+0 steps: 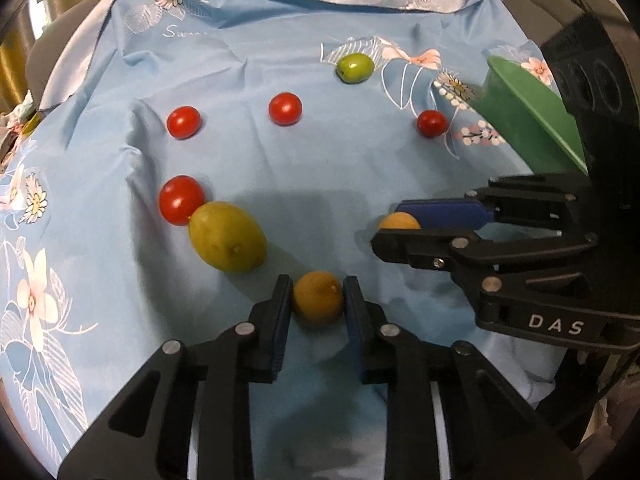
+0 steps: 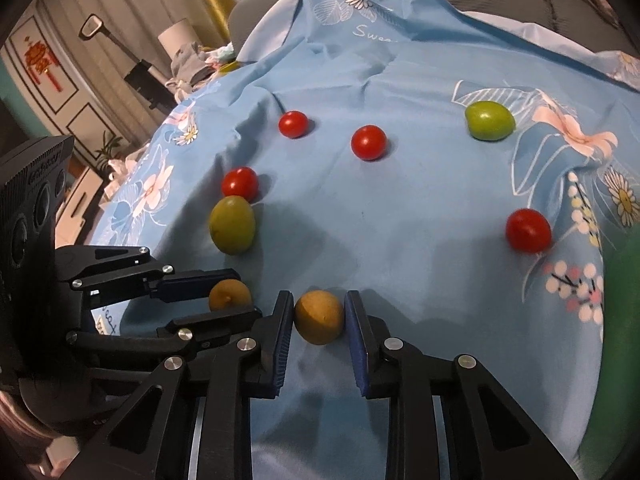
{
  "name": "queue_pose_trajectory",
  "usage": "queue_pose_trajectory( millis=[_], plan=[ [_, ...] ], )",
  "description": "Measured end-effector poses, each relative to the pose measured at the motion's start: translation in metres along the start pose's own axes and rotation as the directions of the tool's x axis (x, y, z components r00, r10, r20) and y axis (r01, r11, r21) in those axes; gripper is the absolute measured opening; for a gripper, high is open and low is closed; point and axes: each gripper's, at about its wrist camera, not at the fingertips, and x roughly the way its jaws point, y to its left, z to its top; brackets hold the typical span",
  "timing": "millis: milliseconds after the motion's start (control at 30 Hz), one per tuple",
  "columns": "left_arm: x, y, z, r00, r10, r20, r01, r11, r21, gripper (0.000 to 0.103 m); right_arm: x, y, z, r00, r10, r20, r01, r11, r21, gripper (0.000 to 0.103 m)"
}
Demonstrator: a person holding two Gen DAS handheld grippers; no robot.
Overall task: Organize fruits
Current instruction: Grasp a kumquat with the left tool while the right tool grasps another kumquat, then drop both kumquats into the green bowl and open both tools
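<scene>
Left hand-held gripper (image 1: 318, 300) is clamping a small yellow-brown fruit (image 1: 317, 298) between its blue pads, fruit sitting on the blue floral cloth (image 1: 320, 168) near the cloth's near edge. Right hand-held gripper (image 2: 319, 316) is pinching a second yellow-brown fruit (image 2: 319, 316) the same way, just beside the first. A larger yellow-green fruit (image 1: 227, 237) is touching a red tomato (image 1: 181, 199) toward the left edge. Three more tomatoes and a green fruit (image 1: 355, 68) are lying spread toward the far edge. A green bowl (image 1: 528, 120) is sitting at the right edge.
</scene>
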Motion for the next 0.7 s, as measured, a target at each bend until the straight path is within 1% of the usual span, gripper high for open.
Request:
queue_pose_trajectory(
  millis=[133, 333, 467, 700],
  plan=[
    [-0.014, 0.0, -0.001, 0.999, 0.003, 0.041, -0.002, 0.999, -0.033, 0.025, -0.013, 0.0, -0.006, 1.0, -0.004, 0.027, 0.003, 1.0, 0.02, 0.028],
    [-0.041, -0.001, -0.005, 0.993, 0.035, 0.113, -0.028, 0.998, -0.064, 0.025, -0.043, 0.009, -0.017, 0.997, -0.019, 0.074, 0.017, 1.0, 0.019, 0.028],
    [-0.058, -0.004, -0.008, 0.987, 0.054, 0.15, -0.045, 0.997, -0.064, 0.025, -0.058, 0.018, -0.023, 0.995, -0.017, 0.1, 0.016, 1.0, 0.009, 0.028],
    [-0.077, -0.01, -0.013, 0.979, 0.077, 0.188, -0.069, 0.996, -0.048, 0.025, -0.073, 0.032, -0.027, 0.992, -0.017, 0.125, 0.02, 1.0, -0.016, 0.028]
  ],
)
